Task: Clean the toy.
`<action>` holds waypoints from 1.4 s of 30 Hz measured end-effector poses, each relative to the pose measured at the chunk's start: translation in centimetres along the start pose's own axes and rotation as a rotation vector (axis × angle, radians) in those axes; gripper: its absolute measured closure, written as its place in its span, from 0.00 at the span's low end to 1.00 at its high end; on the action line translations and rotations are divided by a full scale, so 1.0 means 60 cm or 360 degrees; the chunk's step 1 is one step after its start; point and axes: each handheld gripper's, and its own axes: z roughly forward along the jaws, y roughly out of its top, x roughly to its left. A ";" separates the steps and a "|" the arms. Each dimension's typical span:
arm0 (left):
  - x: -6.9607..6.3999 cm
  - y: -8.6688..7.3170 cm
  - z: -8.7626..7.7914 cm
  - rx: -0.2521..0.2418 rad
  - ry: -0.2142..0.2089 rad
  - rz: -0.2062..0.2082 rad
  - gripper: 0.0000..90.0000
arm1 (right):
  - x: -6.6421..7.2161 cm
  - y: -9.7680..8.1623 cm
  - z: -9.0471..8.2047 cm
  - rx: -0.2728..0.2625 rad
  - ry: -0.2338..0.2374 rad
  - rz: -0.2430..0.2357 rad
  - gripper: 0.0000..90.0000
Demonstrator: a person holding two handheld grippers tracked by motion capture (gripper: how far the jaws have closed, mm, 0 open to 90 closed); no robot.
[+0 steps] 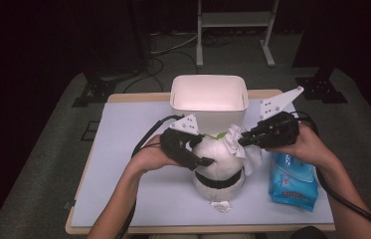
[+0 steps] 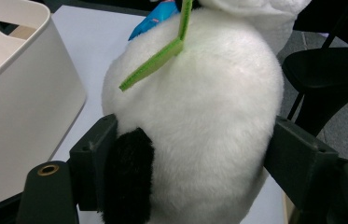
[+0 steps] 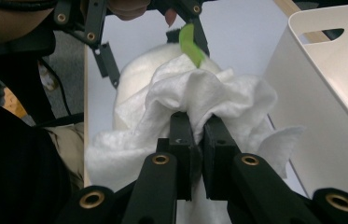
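Observation:
A white plush toy (image 1: 218, 164) with black patches and a green leaf strip (image 2: 160, 58) stands on the table's middle. My left gripper (image 1: 200, 149) grips its round body from the left, jaws pressed into the fur on both sides (image 2: 185, 140). My right gripper (image 1: 245, 140) comes from the right, shut on a crumpled white wet wipe (image 3: 218, 100) that rests against the toy's top (image 1: 235, 142). In the right gripper view the wipe bunches out between the two closed pads and hangs down over the plush (image 3: 139, 74).
A white plastic bin (image 1: 209, 99) stands just behind the toy, close to both grippers. A blue pack of wipes (image 1: 292, 181) lies at the right on the pale table mat (image 1: 123, 144). Cables trail from both grippers toward the table's near edge.

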 end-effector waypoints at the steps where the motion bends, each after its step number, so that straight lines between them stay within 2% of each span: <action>1: 0.000 0.002 0.001 0.0009 -0.0001 0.0007 0.27 | 0.000 0.004 0.002 0.0012 0.0001 -0.0010 0.92; 5: 0.000 0.003 0.002 0.0024 0.0006 0.0006 0.26 | -0.001 0.019 0.012 0.0069 -0.0002 -0.0032 0.92; 9: 0.000 0.001 0.005 0.0015 -0.0003 0.0001 0.25 | -0.002 0.014 0.019 0.0108 -0.0007 -0.0030 0.93; 15: 0.002 0.000 0.008 0.0015 -0.0001 0.0008 0.20 | -0.010 -0.007 0.019 0.0080 0.0012 0.0024 0.93; 22: 0.008 -0.010 0.012 0.0033 -0.0012 -0.0031 0.17 | -0.013 -0.025 0.014 0.0060 0.0007 0.0054 0.93; 26: 0.013 -0.020 0.018 0.0048 -0.0047 -0.0051 0.14 | -0.011 -0.032 0.011 0.0058 0.0010 0.0065 0.93; 29: 0.017 -0.027 0.024 0.0052 -0.0108 -0.0069 0.13 | -0.009 -0.036 0.010 0.0055 0.0021 0.0056 0.93; 34: 0.020 -0.032 0.032 0.0070 -0.0161 -0.0051 0.11 | -0.007 -0.039 0.009 0.0054 0.0036 0.0048 0.93; 36: 0.021 -0.035 0.036 0.0062 -0.0175 -0.0044 0.11 | -0.007 -0.039 0.010 0.0050 0.0043 0.0050 0.93; 39: 0.025 -0.041 0.040 0.0025 -0.0199 -0.0080 0.11 | -0.007 -0.039 0.012 0.0042 0.0044 0.0049 0.93; 42: 0.027 -0.043 0.037 -0.0026 -0.0211 -0.0096 0.23 | -0.007 -0.040 0.010 0.0038 0.0036 0.0043 0.93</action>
